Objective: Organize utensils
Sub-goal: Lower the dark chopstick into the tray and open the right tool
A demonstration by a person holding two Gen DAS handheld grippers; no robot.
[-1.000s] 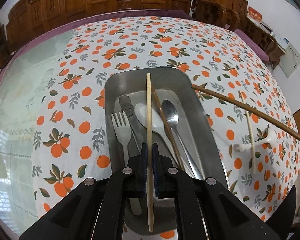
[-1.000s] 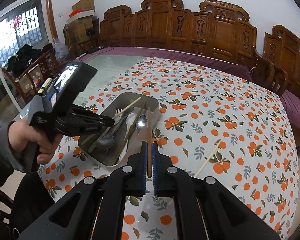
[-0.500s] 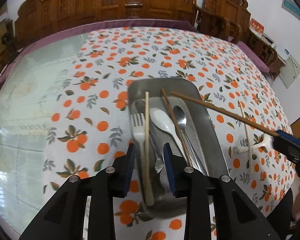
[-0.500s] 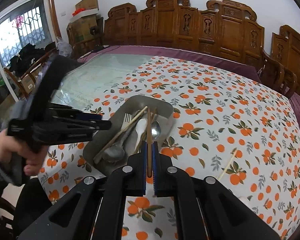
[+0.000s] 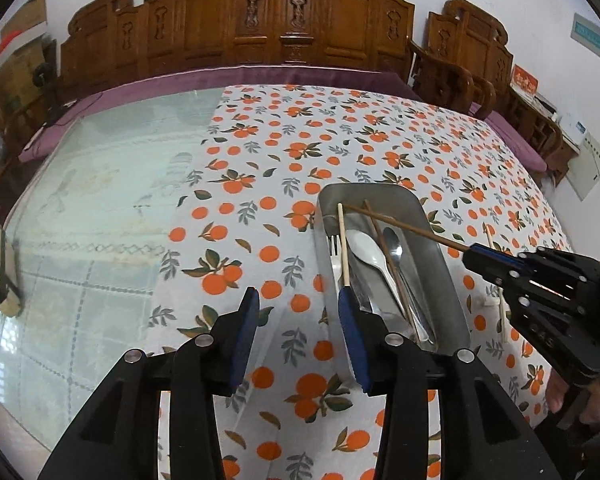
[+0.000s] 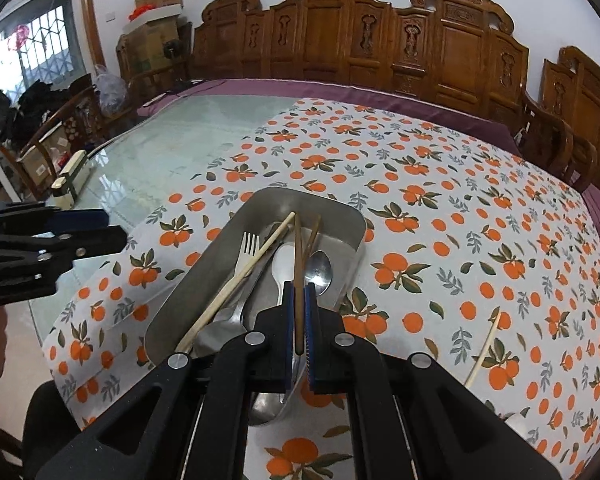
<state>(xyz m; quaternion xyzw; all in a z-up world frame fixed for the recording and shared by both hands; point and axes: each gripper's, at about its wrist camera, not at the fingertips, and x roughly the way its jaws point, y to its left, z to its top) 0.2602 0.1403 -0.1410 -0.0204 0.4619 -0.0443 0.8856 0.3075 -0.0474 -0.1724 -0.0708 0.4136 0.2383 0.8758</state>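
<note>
A metal tray on the orange-print cloth holds a fork, a white spoon, a metal spoon, a pale chopstick and a dark chopstick. My left gripper hangs left of the tray, its jaws opening with nothing between them. My right gripper is shut on a second dark chopstick, whose far end reaches over the tray's far part. Another pale chopstick lies on the cloth right of the tray.
Bare glass tabletop lies left of the cloth, with a small cream box at its edge. Carved wooden chairs line the far side. A small white piece sits by the loose chopstick.
My left gripper let go of the pale chopstick, which now lies in the tray, then opened and drew back up and left. My right gripper carried its dark chopstick over the tray.
</note>
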